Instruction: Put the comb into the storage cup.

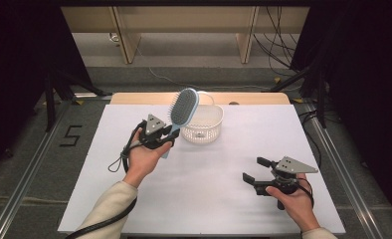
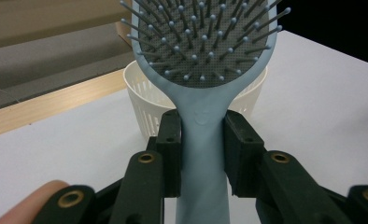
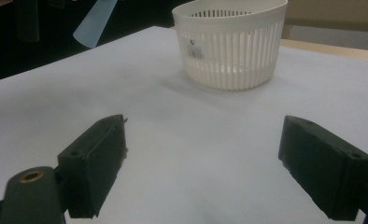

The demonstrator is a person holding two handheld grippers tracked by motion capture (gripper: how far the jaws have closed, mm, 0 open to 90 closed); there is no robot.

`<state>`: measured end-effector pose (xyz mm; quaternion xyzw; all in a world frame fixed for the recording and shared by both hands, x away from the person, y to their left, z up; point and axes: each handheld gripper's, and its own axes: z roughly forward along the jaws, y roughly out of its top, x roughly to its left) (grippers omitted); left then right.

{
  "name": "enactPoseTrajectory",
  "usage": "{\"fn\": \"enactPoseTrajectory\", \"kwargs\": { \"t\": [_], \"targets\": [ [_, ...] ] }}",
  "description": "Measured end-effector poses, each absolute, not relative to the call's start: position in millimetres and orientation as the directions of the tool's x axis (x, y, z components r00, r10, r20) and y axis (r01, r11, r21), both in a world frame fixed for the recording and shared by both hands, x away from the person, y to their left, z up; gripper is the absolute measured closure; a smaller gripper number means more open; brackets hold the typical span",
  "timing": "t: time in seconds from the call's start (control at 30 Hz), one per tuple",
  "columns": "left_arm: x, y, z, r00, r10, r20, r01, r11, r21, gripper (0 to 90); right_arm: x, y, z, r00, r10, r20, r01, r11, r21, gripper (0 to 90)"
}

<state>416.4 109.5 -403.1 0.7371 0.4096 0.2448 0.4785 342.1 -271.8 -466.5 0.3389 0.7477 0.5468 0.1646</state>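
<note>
In the high view, the left gripper (image 1: 160,135) is clamped on the handle of a pale blue hairbrush (image 1: 183,108), lifted off the desk (image 1: 224,194). The brush head rises above and beyond the gripper, level with the near rim of the white basket (image 1: 202,124) just to its right. The grip sits low on the handle, so the heavy head could swing or slide in the jaws if the hand tips toward the basket; it could also catch the light basket's rim and push it or tip it over. The left forearm reaches in from below, palm under the gripper. The right gripper (image 1: 256,170) rests low, well apart from the basket, with its jaws spread and nothing between them.

In the left gripper view, both pads (image 2: 238,154) press the narrow neck of the hairbrush (image 2: 204,60), bristles facing the camera, basket (image 2: 145,100) right behind.

In the right gripper view, the right gripper (image 3: 203,163) stands wide open above bare desk (image 3: 173,140), with the basket (image 3: 231,44) ahead.
</note>
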Motion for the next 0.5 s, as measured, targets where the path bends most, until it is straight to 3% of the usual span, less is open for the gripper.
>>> {"fn": "enactPoseTrajectory", "kwargs": {
  "t": [0.5],
  "targets": [
    [420.6,105.2,-401.9,0.549,0.835,-0.029,0.360,-0.205,0.910,69.8,342.0,-271.3,-466.7,-0.717,0.685,0.125,0.326,0.172,0.930,15.9]
  ]
}}
